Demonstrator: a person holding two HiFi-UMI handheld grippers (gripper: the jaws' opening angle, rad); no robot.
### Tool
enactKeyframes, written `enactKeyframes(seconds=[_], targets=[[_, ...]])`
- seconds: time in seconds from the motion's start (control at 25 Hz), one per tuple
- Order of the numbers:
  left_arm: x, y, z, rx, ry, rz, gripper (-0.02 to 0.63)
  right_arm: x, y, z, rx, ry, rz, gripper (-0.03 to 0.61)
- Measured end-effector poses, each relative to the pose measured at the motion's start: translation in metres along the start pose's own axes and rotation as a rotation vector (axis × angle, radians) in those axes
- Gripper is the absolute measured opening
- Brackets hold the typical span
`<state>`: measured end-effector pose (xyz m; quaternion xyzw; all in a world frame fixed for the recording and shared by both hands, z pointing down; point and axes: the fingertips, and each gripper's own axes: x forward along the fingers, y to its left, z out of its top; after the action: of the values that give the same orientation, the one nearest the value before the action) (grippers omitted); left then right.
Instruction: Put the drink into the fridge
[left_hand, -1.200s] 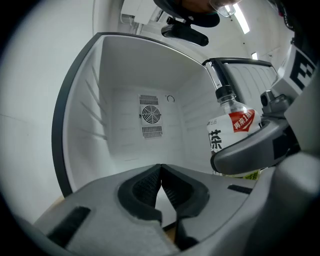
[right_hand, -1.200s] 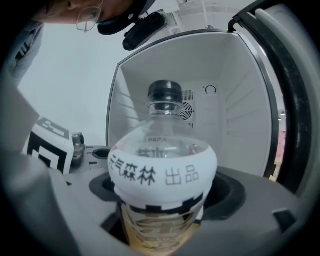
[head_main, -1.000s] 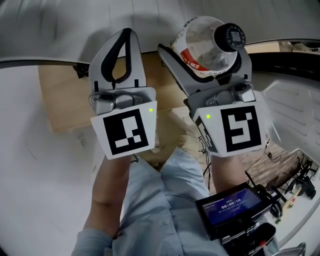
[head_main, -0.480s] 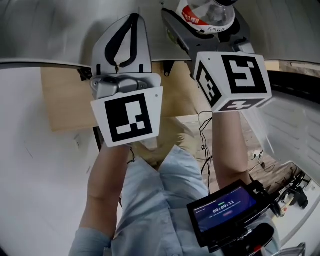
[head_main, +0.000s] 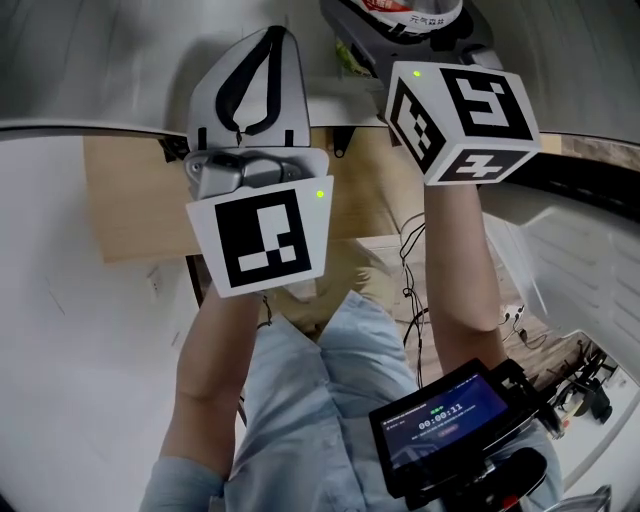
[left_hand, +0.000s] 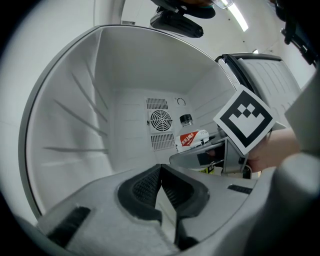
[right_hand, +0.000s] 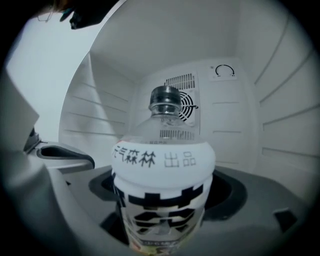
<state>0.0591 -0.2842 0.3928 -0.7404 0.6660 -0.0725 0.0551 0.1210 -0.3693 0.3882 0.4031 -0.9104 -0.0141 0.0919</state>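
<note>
Ribbed white fridge walls (right_hand: 92, 132) behind a clear rounded bottle (right_hand: 162, 167)

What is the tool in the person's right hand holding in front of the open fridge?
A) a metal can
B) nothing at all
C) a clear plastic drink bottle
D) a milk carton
C: in the right gripper view, the right gripper has its jaws closed round an upright clear bottle with a white label and a dark cap.

Light wooden floor (head_main: 130, 205), bright strip light (left_hand: 241, 19) overhead
</note>
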Motion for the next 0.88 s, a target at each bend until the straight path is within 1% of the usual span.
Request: enactKeyframes(seconds=[0.12, 0.32, 0.4, 0.56, 0.68, 0.8, 0.88], targets=[[-0.002, 0.0, 0.001, -0.002, 0.004, -0.003, 0.009, -0.002, -0.002, 0.0, 0.002, -0.007, -0.02, 0.463], [-0.005, -0.005, 0.001, -0.002, 0.007, -0.019, 0.009, -0.008, -0.005, -0.005, 0.0, -0.003, -0.041, 0.526], [-0.007, -0.005, 0.002, -0.003, 0.006, -0.026, 0.009, -0.012, -0.004, -0.005, 0.002, 0.001, -0.047, 0.54], [-0.014, -0.007, 0.004, -0.005, 0.003, -0.041, 0.009, -0.032, -0.005, -0.005, 0.01, -0.01, -0.093, 0.541], [-0.024, -0.008, 0.007, -0.015, 0.006, -0.049, 0.009, -0.053, 0.002, -0.013, 0.034, 0.005, -0.121, 0.534], [-0.048, -0.005, 0.014, -0.032, -0.004, -0.068, 0.009, -0.079, 0.024, -0.014, 0.047, 0.013, -0.148, 0.517], [-0.067, -0.001, 0.021, -0.025, -0.024, -0.087, 0.009, -0.095, 0.044, -0.009, 0.042, 0.004, -0.172, 0.494]])
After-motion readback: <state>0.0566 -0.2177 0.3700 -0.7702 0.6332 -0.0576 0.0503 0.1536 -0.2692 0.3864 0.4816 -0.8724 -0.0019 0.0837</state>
